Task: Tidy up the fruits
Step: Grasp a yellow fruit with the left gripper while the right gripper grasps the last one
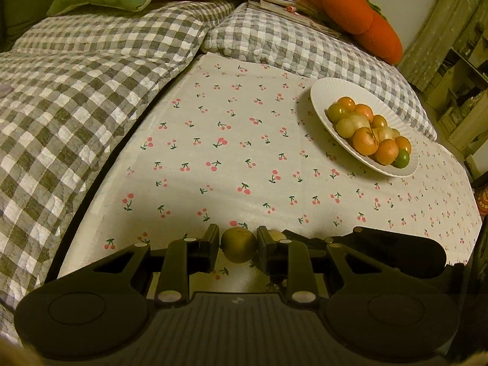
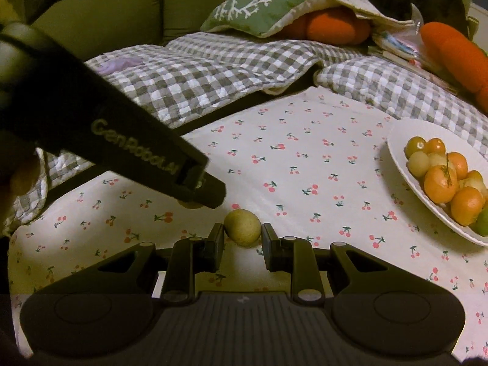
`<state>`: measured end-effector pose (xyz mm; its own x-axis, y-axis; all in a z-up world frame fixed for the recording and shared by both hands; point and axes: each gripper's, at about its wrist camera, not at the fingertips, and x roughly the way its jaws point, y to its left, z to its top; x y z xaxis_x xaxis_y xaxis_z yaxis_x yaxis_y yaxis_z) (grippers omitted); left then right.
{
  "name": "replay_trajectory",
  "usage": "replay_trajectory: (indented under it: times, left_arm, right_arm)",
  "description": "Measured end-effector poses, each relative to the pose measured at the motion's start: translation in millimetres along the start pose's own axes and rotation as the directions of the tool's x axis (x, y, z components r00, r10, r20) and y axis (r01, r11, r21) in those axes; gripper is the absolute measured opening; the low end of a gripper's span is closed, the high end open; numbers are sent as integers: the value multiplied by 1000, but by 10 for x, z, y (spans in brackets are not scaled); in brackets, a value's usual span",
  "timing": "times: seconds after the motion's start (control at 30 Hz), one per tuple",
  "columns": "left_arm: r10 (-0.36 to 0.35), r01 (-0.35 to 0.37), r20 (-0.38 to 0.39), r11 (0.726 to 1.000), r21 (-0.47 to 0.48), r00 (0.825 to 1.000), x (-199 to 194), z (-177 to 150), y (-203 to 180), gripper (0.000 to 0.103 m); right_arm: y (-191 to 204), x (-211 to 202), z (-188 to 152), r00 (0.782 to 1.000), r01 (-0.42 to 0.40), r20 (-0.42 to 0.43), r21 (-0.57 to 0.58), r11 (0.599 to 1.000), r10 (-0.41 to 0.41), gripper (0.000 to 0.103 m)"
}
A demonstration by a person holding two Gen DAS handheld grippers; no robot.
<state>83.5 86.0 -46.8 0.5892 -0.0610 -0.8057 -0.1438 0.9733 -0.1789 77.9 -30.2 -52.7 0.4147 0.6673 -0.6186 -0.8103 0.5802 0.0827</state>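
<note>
Left wrist: fruit (image 1: 238,244) between fingers (image 1: 210,245); right wrist: second fruit (image 2: 243,227).

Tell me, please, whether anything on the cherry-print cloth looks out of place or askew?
Two pale green fruits sit away from the white plate: one is gripped in the left gripper, the other lies on the cloth between the right gripper's open fingers. The plate's own fruit pile looks heaped but contained.
</note>
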Motion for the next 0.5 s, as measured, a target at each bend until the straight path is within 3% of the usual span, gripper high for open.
replay_trajectory:
  times: [0.5]
  left_arm:
    - [-36,36,27,999,2,999,-96,89,-200,11]
  right_arm:
    - [-91,-92,77,999,22,32,41,999,-24,23]
